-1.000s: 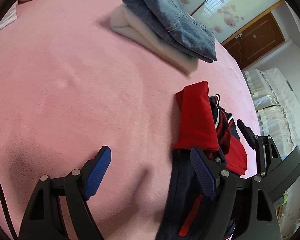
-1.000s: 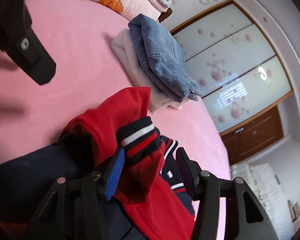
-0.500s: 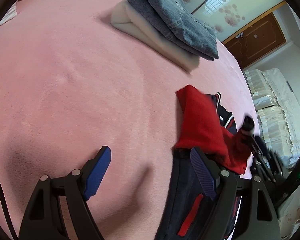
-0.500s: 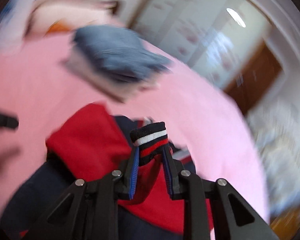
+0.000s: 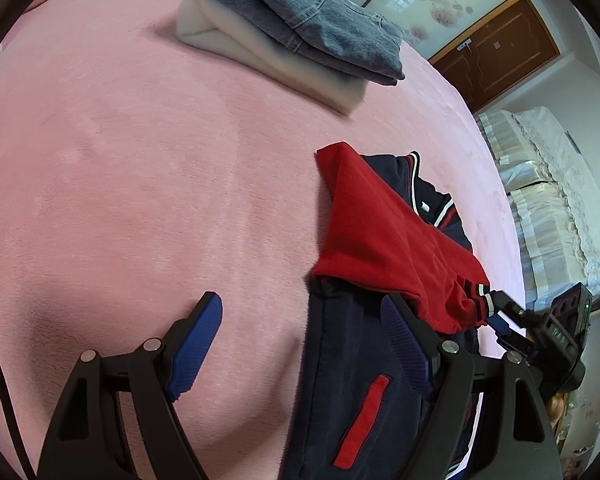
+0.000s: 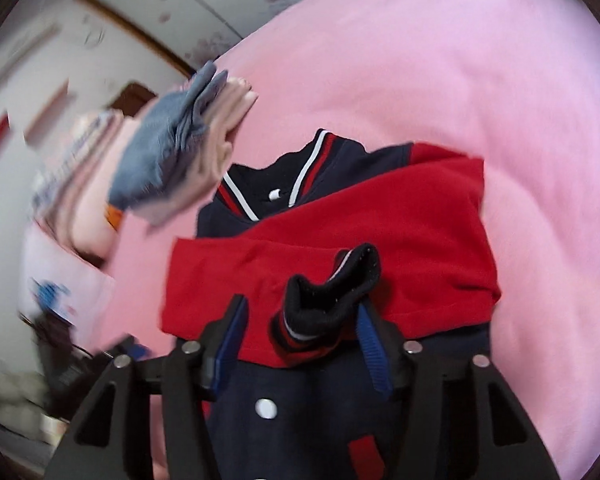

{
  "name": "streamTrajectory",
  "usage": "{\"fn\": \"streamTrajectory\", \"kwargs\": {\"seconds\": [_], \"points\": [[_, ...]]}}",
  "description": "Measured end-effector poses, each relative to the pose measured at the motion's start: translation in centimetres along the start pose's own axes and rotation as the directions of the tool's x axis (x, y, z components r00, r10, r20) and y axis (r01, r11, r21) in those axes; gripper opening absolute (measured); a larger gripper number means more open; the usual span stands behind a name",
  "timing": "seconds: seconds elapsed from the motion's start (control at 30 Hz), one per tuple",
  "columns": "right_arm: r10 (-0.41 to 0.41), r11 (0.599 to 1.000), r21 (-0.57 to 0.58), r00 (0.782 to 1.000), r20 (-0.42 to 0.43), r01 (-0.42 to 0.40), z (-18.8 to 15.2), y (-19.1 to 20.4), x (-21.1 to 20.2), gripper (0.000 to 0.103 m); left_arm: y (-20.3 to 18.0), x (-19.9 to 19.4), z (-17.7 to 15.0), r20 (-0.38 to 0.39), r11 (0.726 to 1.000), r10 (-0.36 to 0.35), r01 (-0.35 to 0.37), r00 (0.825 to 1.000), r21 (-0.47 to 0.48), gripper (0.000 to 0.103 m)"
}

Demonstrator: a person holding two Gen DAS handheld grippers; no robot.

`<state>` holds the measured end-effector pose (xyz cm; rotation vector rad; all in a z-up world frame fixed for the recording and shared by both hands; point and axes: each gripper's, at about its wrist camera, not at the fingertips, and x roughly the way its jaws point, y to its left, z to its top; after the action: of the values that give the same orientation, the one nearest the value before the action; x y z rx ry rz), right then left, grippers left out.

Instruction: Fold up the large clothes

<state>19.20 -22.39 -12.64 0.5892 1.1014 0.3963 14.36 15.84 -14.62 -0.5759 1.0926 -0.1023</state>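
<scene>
A navy jacket (image 5: 340, 360) with red sleeves lies on the pink bed (image 5: 140, 180). One red sleeve (image 5: 380, 232) is laid across its body. My left gripper (image 5: 300, 332) is open and empty, low over the bed at the jacket's left edge. My right gripper (image 6: 300, 320) is open, with the sleeve's striped knit cuff (image 6: 332, 292) lying loose between its fingers. The jacket's collar (image 6: 276, 184) and a white snap (image 6: 266, 408) show in the right wrist view. The right gripper also shows in the left wrist view (image 5: 500, 320) at the cuff.
A folded stack, blue denim (image 5: 300, 12) on a cream garment (image 5: 268, 60), lies at the far side of the bed; it also shows in the right wrist view (image 6: 172, 148). Pillows (image 6: 80, 200) lie beyond it. A wooden door (image 5: 496, 56) and a white covered sofa (image 5: 548, 184) stand off the bed.
My right gripper shut on the cuff, pulled the red sleeve across the jacket's body, then opened its jaws. The right wrist view swung round. My left gripper has stayed in place.
</scene>
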Motion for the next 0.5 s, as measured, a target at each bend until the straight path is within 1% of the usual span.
{"fn": "streamTrajectory", "kwargs": {"seconds": [0.03, 0.07, 0.13, 0.17, 0.2, 0.3, 0.4, 0.43, 0.47, 0.5], "points": [[0.013, 0.999, 0.036, 1.0, -0.009, -0.013, 0.0, -0.6, -0.1, 0.063, -0.1, 0.2, 0.0, -0.002, 1.0, 0.003, -0.003, 1.0, 0.003, 0.08], [0.013, 0.998, 0.055, 1.0, -0.013, -0.012, 0.0, -0.8, -0.1, 0.065, -0.2, 0.3, 0.0, -0.003, 1.0, 0.004, -0.004, 1.0, 0.005, 0.08], [0.01, 0.993, 0.121, 1.0, -0.016, -0.008, 0.2, -1.8, -0.3, 0.066, -0.3, 0.4, 0.0, -0.009, 1.0, 0.001, -0.001, 1.0, 0.005, 0.08], [0.011, 0.991, 0.136, 1.0, -0.018, -0.008, 0.5, -2.0, -0.2, 0.066, -0.5, 0.6, 0.0, -0.012, 1.0, 0.001, -0.001, 1.0, 0.006, 0.08], [-0.004, 0.989, 0.149, 1.0, -0.017, 0.007, 0.6, -2.1, -0.2, 0.066, -0.4, 0.6, -0.1, -0.014, 1.0, 0.0, 0.0, 1.0, 0.007, 0.08], [-0.076, 0.99, 0.115, 0.996, -0.04, 0.08, 1.1, -1.5, -0.1, 0.066, -0.7, 0.9, -0.2, -0.025, 1.0, -0.003, 0.004, 1.0, 0.015, 0.08], [-0.095, 0.992, 0.073, 0.994, -0.063, 0.099, 1.4, -0.3, 0.3, 0.066, -1.1, 1.0, -0.3, -0.03, 1.0, -0.004, 0.005, 1.0, 0.029, 0.08], [-0.112, 0.992, 0.051, 0.991, -0.073, 0.116, 1.3, 0.2, 0.5, 0.065, -1.2, 1.0, -0.3, -0.03, 0.999, -0.005, 0.006, 1.0, 0.032, 0.08], [-0.146, 0.989, 0.023, 0.986, -0.078, 0.148, 1.3, 0.5, 0.7, 0.065, -1.3, 1.0, -0.3, -0.03, 0.999, -0.004, 0.005, 1.0, 0.034, 0.08], [-0.196, 0.981, -0.016, 0.977, -0.082, 0.196, 1.1, 0.7, 0.8, 0.065, -1.3, 0.9, -0.2, -0.029, 0.999, -0.005, 0.006, 1.0, 0.035, 0.08]]}}
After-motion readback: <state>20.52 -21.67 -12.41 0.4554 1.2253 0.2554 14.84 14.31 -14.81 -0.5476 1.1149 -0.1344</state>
